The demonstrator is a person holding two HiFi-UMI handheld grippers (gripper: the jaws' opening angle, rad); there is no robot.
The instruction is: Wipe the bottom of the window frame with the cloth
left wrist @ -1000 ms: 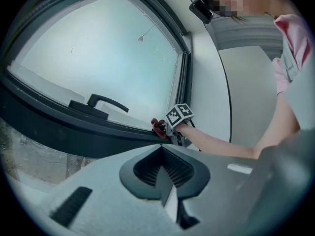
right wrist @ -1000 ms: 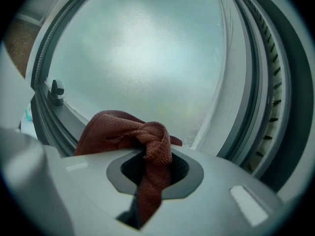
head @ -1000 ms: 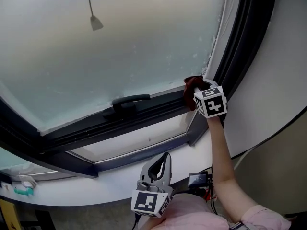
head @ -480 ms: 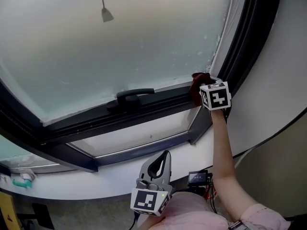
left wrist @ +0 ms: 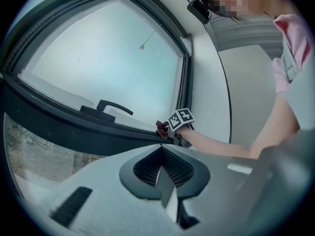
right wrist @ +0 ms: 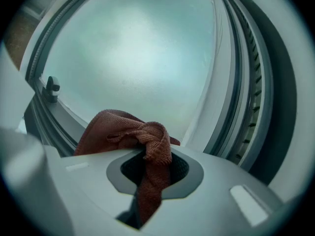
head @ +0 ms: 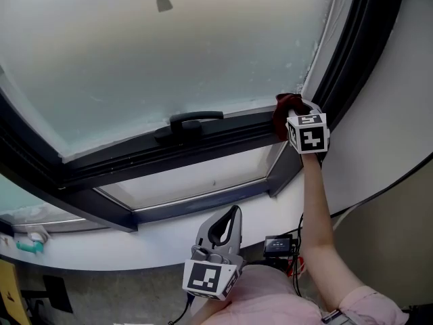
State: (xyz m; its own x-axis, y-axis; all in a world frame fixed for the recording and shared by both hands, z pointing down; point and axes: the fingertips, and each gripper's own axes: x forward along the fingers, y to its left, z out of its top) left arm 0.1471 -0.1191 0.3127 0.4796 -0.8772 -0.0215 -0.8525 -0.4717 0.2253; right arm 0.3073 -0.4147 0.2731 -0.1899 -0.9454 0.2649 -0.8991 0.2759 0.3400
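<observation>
Two tools: right tool (right wrist: 150, 168) pinching crumpled rust-red woven cloth (right wrist: 123, 129) at dark window frame (head: 223, 137); left tool (left wrist: 162, 168) pressed together.

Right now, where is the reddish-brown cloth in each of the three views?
Head view: cloth, right of centre, at the window frame's lower right corner, above the marker cube.
Left gripper view: cloth, small, mid-picture, just left of that cube.
Right gripper view: cloth, low centre, pinched in the right tool's jaws.
Shared landmark: the window handle, left of the cloth everywhere.
</observation>
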